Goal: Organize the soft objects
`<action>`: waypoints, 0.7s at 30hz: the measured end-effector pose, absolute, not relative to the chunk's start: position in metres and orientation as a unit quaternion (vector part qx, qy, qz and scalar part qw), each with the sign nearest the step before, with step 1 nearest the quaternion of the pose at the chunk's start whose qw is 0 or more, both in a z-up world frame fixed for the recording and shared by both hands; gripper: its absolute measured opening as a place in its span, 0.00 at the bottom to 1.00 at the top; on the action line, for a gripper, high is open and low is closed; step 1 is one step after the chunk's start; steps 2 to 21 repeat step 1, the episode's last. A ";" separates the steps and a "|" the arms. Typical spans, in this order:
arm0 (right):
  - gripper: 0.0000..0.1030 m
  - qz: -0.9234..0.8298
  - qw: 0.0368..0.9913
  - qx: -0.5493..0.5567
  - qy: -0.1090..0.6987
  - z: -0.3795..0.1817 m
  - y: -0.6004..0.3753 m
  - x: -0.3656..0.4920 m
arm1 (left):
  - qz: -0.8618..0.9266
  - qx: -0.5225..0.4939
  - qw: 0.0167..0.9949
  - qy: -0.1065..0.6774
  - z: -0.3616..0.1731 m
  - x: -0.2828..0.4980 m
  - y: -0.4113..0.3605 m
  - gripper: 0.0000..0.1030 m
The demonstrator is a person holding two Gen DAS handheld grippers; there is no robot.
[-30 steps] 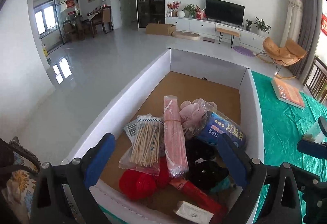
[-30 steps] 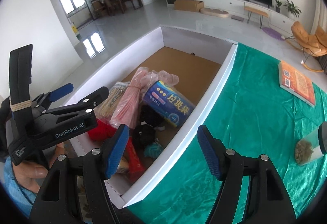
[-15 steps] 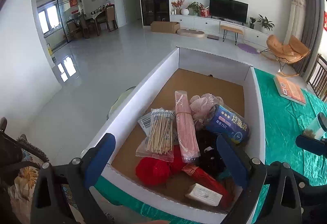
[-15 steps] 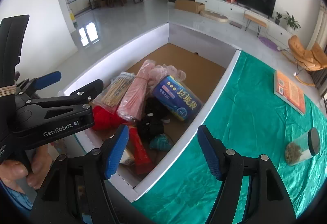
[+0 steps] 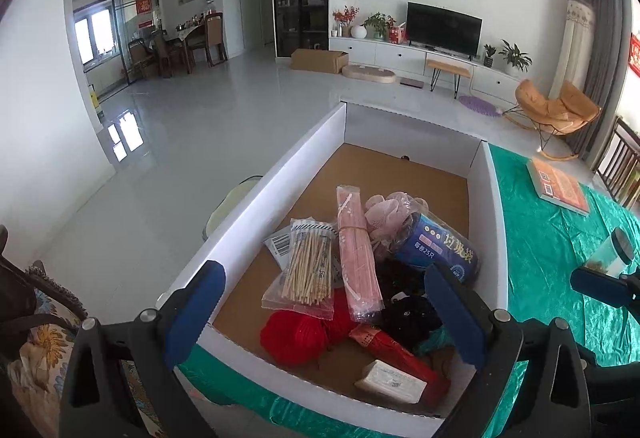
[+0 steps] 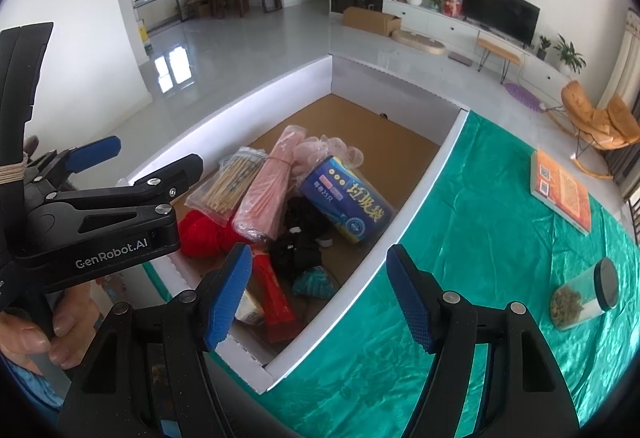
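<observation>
A white cardboard box [image 5: 280, 182] [image 6: 424, 190] stands on a green cloth. Its near half holds red yarn [image 5: 292, 336] [image 6: 200, 230], a bag of sticks [image 5: 308, 270], a pink packet [image 5: 356, 258], a pink mesh puff [image 5: 388, 206], a blue roll of bags [image 5: 440, 252] [image 6: 348, 206], black fabric [image 5: 404, 312] and a red package [image 5: 400, 358]. My left gripper [image 5: 324, 318] is open and empty above the box's near end. My right gripper [image 6: 316, 294] is open and empty over the box's near right wall. The left gripper's body [image 6: 100, 222] shows in the right wrist view.
The green cloth [image 6: 472, 262] covers the table right of the box. An orange book [image 6: 560, 190] and a clear jar with a black lid [image 6: 584, 294] lie on it. A patterned cushion [image 5: 36, 350] is at the lower left. Open floor lies left of the box.
Both grippers have pulled back and up from the box, so more of its near end and the cloth in front shows. Both stay open and empty.
</observation>
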State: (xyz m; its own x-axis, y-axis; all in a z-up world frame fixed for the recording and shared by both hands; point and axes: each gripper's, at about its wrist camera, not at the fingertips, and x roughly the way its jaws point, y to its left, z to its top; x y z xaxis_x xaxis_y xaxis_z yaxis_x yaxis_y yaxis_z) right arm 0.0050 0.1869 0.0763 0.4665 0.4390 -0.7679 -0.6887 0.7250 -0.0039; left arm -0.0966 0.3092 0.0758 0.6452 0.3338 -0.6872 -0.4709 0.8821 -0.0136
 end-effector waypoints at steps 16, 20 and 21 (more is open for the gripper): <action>0.71 0.335 0.842 -0.158 0.392 0.077 0.186 0.005 | 0.225 -0.095 0.902 0.356 0.076 -0.097 0.308 0.99; 0.71 0.335 0.842 -0.158 0.392 0.077 0.186 0.005 | 0.225 -0.095 0.902 0.356 0.076 -0.097 0.308 0.99; 0.71 0.335 0.842 -0.158 0.392 0.077 0.186 0.005 | 0.225 -0.095 0.902 0.356 0.076 -0.097 0.308 0.99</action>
